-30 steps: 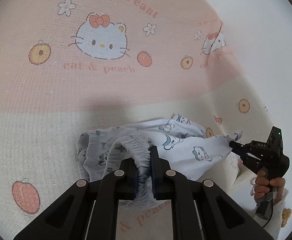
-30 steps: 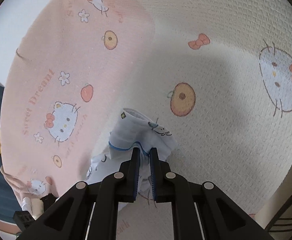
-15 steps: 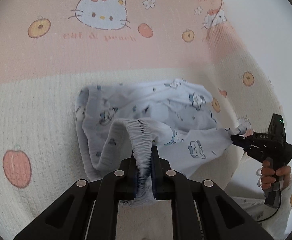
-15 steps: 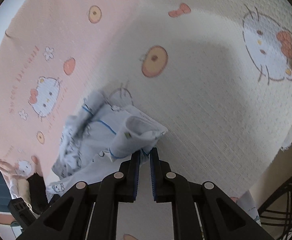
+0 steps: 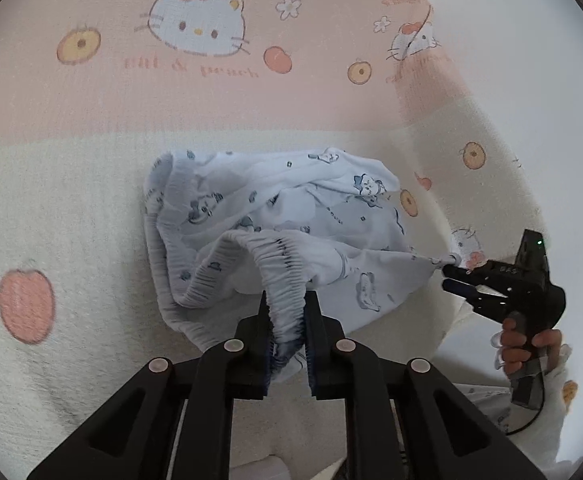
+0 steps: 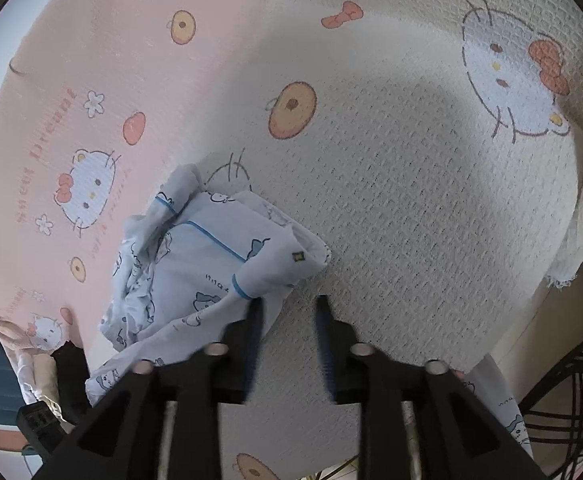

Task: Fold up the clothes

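A small pale-blue printed garment [image 5: 275, 216] lies crumpled on a cat-and-peach patterned blanket [image 5: 71, 200], pink in its far band and cream in the near one. In the left wrist view, the garment spreads ahead of the left gripper [image 5: 287, 312] and to both sides of it, its ruffled elastic waistband [image 5: 279, 264] arching up off the cloth and running down between the two fingers. The jaws are opening, yet the gathered band fills the gap and both pads press against it, so the left claw is grasping the waistband. To its right, across the garment, the right gripper [image 5: 449, 276] sits in the person's hand [image 5: 527, 344], its fingertips parted at a corner of the fabric drawn out toward them; whether the upper tip touches that corner cannot be told. In the right wrist view, the garment [image 6: 207, 264] lies ahead and to the left of the right gripper [image 6: 287, 304], a blue-piped edge [image 6: 211, 240] crossing it. Those jaws are opening and released: the left finger [image 6: 253, 320] overlaps the hem, while bare cream blanket [image 6: 411, 200] shows between the fingers and off to the right.
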A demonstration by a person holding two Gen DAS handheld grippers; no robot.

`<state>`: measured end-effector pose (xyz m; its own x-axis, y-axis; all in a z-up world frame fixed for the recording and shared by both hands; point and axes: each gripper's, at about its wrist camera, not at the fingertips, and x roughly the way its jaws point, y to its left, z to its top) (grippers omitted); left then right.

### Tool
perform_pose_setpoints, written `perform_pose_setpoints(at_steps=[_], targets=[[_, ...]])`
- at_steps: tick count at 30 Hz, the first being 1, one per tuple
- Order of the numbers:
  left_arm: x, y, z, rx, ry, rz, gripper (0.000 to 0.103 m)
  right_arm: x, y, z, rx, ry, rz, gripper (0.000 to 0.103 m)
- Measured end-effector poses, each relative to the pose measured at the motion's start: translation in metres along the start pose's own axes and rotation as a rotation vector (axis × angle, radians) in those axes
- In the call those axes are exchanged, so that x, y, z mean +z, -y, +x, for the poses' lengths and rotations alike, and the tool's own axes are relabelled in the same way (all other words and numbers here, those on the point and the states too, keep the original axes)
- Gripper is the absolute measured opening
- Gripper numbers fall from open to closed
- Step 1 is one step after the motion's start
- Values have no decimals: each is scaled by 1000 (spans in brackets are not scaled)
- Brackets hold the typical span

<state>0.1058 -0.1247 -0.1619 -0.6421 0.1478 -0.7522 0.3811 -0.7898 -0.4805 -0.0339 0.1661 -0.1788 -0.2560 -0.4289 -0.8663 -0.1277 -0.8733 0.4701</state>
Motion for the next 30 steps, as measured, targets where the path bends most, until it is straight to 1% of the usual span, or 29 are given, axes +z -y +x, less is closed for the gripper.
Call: perform_pose_setpoints(at_steps=[1,2,3,4,5,6,9,12,15,17,20,23,26,27,28,29,30], targets=[[0,2,-1,13,6,13,17,0,0,0,8,3,4,36],[1,3,-2,26,10,21,23,0,1,-1,13,7,9,39],[1,3,-3,31,10,17,35,0,2,-3,19,14,18,39],[2,3,-4,30,9,7,43,0,3,-5,28,21,27,39],[2,1,-7,22,14,-10,59,-1,5,-7,37,28,35,40],[2,-1,-9,10,23,-28,66,-1,6,-10,47,35,44,40],[4,-2,-12,2,38,-48,67,-1,11,-14,62,53,75,40],[6,-5,-10,34,44,-53,67,1,15,-18,76,77,109,40],[8,-13,-3,30,13,-99,67,3,18,-19,95,90,137,40],[9,-18,3,6,-19,-139,67,4,17,-18,85,87,134,40],[9,-22,12,-30,-51,-190,67,3,13,-12,42,67,111,40],[10,-19,15,-47,-52,-185,67,2,7,-6,8,53,69,40],[12,-17,18,-47,-43,-171,66,1,2,-2,-12,56,33,40],[12,-15,19,-42,-41,-165,65,0,1,-1,-18,59,24,40],[13,-14,21,-36,-40,-153,62,0,0,0,-24,61,16,40],[13,-12,22,-29,-39,-142,49,-1,-1,1,-35,59,7,40],[13,-11,24,-22,-38,-131,31,-1,-2,2,-46,56,-1,39]])
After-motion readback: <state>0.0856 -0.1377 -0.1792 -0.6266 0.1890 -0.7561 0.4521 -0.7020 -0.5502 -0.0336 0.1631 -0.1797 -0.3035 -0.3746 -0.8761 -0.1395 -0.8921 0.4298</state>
